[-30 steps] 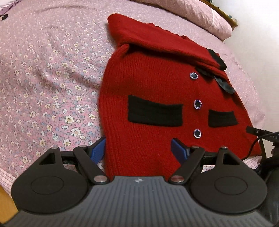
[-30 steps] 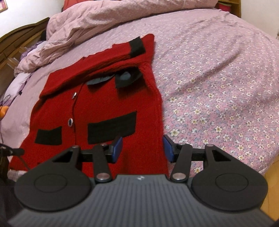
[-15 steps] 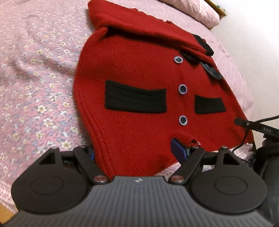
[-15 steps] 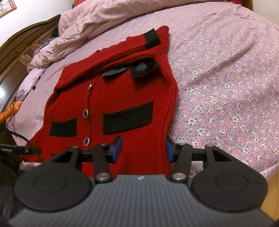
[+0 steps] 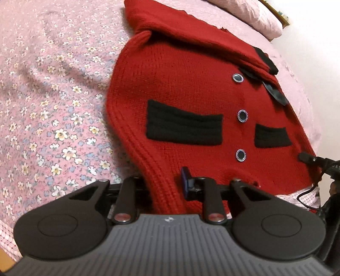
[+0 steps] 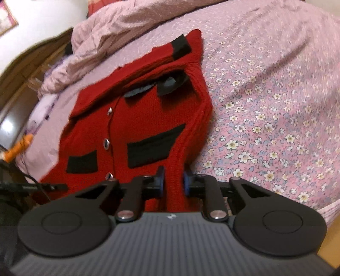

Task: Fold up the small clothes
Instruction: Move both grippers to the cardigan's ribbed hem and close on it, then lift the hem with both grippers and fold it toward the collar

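A small red knit cardigan (image 5: 191, 85) with black pockets and dark buttons lies flat on the floral bedsheet (image 5: 53, 95), its sleeves folded across the top. My left gripper (image 5: 165, 186) is closing on the near left corner of the hem. A ridge of red knit is bunched against its blue pad (image 5: 185, 183), and the other finger is hidden behind the cloth. In the right wrist view my right gripper (image 6: 173, 182) is closing on the cardigan (image 6: 138, 118) at the near right hem corner. Both blue pads (image 6: 160, 180) press a raised fold.
A crumpled pink duvet (image 6: 127, 31) and a wooden headboard (image 6: 25, 70) lie beyond the cardigan. A pink pillow (image 5: 255, 17) sits at the far end. A black cable and device (image 5: 314, 161) hang at the bed's near edge, by an orange object (image 6: 17, 148).
Both grippers were open over the hem corners and have now closed on the knit. The cloth has bunched and lifted into ridges between the pads. The left gripper came lower and closer.
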Motion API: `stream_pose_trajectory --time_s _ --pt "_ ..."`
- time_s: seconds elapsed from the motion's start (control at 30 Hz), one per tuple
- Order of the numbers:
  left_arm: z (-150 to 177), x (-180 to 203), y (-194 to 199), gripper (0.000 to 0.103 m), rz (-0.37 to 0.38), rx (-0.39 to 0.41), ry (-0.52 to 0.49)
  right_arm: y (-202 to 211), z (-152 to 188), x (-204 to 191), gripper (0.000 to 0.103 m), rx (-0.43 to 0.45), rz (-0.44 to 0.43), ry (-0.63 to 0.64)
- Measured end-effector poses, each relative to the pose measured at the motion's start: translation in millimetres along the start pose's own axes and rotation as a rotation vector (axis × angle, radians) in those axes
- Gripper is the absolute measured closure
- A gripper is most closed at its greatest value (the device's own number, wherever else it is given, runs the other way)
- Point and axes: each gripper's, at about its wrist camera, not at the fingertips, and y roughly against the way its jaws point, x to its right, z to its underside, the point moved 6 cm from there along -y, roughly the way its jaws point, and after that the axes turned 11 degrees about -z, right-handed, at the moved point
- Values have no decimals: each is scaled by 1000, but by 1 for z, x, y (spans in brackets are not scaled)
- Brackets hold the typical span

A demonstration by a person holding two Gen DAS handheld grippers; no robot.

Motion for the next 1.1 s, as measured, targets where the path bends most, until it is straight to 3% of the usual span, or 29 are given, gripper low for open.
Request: stream_pose_trajectory --time_s 0.1,0.17,0.4,0.53,0.77,1.1 --pt "-3 -2 2 77 14 8 13 3 -6 -2 89 49 -40 -13" --pt "-6 -4 7 90 49 31 40 5 -13 -6 90 89 -65 -8" --pt "-40 -11 43 92 189 155 176 8 -51 -18 90 198 -149 5" --pt "-66 -4 69 92 229 251 207 7 -75 -26 90 275 -174 29" --pt "-118 6 95 92 193 395 277 7 -123 -24 90 404 -216 -16" --pt "-188 9 105 92 146 495 301 0 -176 -14 90 521 -211 -69"
